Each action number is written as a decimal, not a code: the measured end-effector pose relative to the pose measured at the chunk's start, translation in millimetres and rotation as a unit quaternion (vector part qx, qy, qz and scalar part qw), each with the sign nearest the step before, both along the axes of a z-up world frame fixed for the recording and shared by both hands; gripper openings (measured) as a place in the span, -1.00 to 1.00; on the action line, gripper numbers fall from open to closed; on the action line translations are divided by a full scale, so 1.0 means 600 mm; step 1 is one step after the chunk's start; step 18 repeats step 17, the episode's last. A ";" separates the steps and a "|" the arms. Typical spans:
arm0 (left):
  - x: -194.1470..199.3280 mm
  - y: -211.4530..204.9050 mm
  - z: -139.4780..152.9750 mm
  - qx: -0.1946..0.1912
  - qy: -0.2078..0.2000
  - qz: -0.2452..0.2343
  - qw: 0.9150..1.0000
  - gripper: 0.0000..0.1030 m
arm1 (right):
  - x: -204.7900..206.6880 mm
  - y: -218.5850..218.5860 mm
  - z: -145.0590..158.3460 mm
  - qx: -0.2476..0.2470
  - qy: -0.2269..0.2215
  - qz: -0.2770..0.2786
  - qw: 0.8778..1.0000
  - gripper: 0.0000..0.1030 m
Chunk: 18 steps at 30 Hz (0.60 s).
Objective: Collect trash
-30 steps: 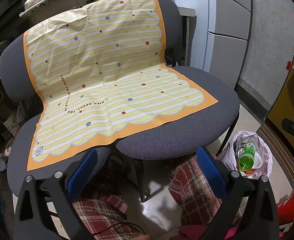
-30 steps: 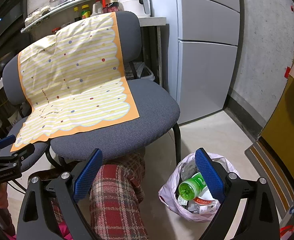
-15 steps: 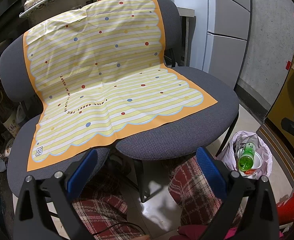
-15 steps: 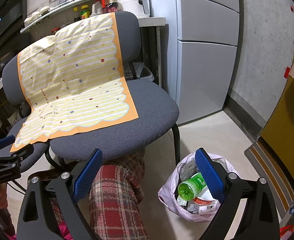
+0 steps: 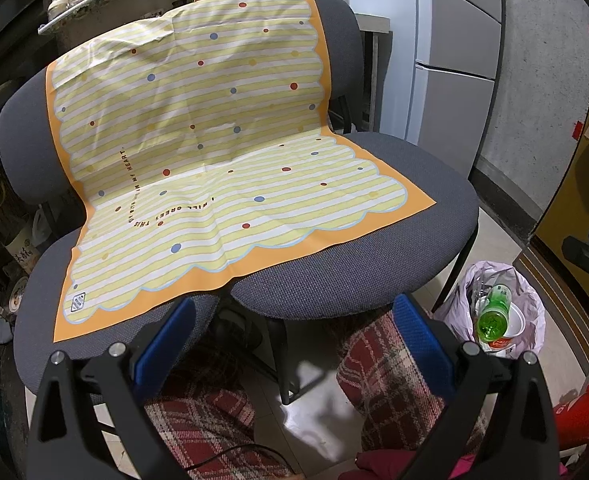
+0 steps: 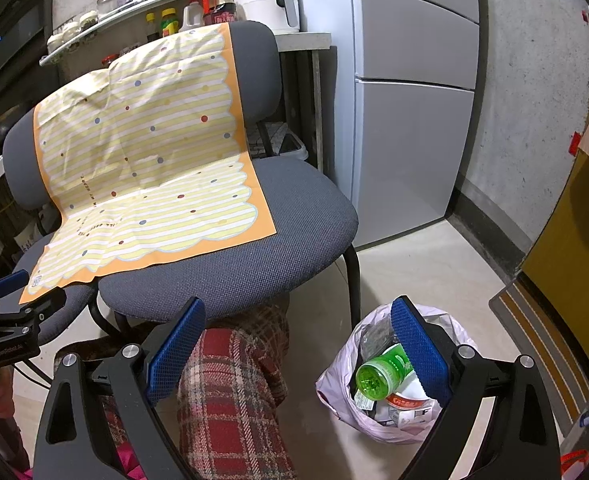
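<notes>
A pale pink trash bag (image 6: 342,392) (image 5: 534,304) stands open on the floor beside the right chair. Inside it lie a green plastic bottle (image 6: 378,372) (image 5: 492,314), a white cup (image 5: 514,322) and several wrappers. My right gripper (image 6: 298,344) is open and holds nothing; its right pad (image 6: 418,348) overlaps the bag in the view. My left gripper (image 5: 290,338) is also open with nothing in it, hovering in front of the chair seats. A yellow striped cloth (image 5: 214,152) (image 6: 146,168) with an orange border drapes over two grey chairs; I see no trash on it.
Two grey fabric chairs (image 5: 354,264) (image 6: 254,248) stand side by side. A person's knees in red plaid trousers (image 6: 234,392) sit under them. A grey fridge (image 6: 410,112) stands to the right, a shelf of bottles (image 6: 166,4) behind, a yellow door (image 6: 574,248) far right.
</notes>
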<state>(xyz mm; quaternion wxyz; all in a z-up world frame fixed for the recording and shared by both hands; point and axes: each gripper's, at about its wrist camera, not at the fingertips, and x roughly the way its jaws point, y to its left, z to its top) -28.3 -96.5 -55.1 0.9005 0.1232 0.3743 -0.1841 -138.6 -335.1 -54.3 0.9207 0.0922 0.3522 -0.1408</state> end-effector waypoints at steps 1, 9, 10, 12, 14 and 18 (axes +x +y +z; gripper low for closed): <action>0.000 0.000 -0.001 -0.001 0.002 0.000 1.000 0.87 | 0.000 -0.001 -0.002 0.000 0.000 0.000 1.000 0.81; 0.001 0.005 -0.003 -0.015 -0.015 -0.007 1.000 0.87 | 0.004 0.000 -0.015 0.006 0.006 -0.003 1.000 0.81; 0.005 0.006 -0.004 -0.012 -0.013 -0.005 1.000 0.87 | 0.008 0.001 -0.018 0.008 0.007 -0.001 1.000 0.81; 0.019 0.013 -0.006 0.001 -0.011 0.007 1.000 0.87 | 0.022 0.002 -0.024 0.012 0.010 0.004 1.000 0.81; 0.040 0.034 -0.004 0.017 -0.018 0.031 0.999 0.87 | 0.040 0.003 -0.027 0.016 0.013 0.011 1.000 0.81; 0.072 0.083 0.015 0.043 -0.041 0.076 0.995 0.87 | 0.081 0.004 -0.030 0.022 0.012 0.027 0.999 0.81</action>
